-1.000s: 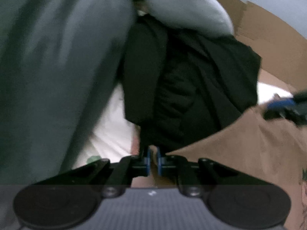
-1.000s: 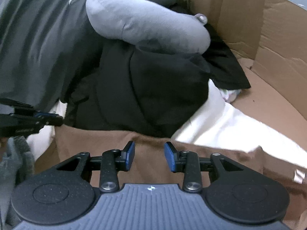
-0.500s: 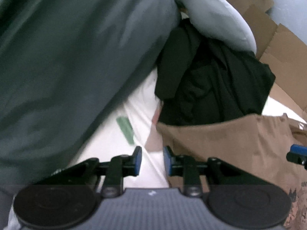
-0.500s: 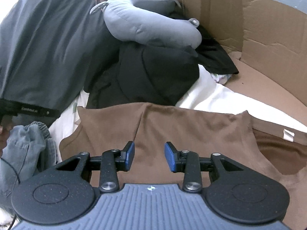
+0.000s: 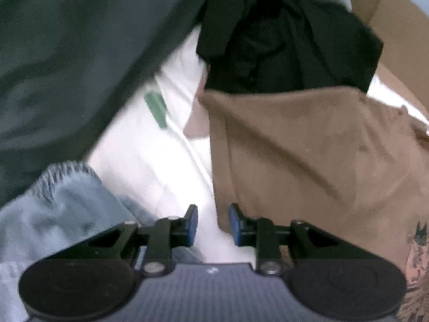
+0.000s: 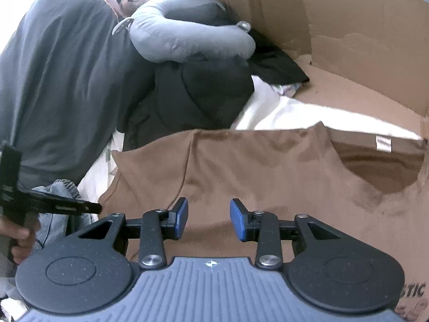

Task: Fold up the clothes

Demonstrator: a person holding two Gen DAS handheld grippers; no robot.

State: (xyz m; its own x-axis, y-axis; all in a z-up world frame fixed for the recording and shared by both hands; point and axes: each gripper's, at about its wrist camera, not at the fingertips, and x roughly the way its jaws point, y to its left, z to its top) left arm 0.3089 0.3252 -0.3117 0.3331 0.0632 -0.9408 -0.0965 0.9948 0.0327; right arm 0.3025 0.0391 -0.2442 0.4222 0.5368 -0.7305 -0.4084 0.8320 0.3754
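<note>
The brown short-sleeved cotton T-shirt (image 6: 268, 171) lay spread flat on the white bed sheet (image 5: 161, 166), its neckline (image 6: 380, 171) toward the right of the right wrist view.

The left gripper (image 5: 211, 225) had its blue-padded jaws parted by a narrow gap, having just been opening, with nothing between them. The T-shirt's left edge (image 5: 214, 161) lay just beside the right-hand pad; whether it touched could not be told.

The right gripper (image 6: 209, 220) had its jaws moderately apart and empty above the shirt's middle, gripping no fabric.

A black garment (image 6: 193, 99), a grey neck pillow (image 6: 187, 40), a dark grey pillow (image 6: 61, 80) and light blue denim (image 5: 53, 209) lay beside the shirt, with brown cardboard (image 6: 362, 37) beyond.
</note>
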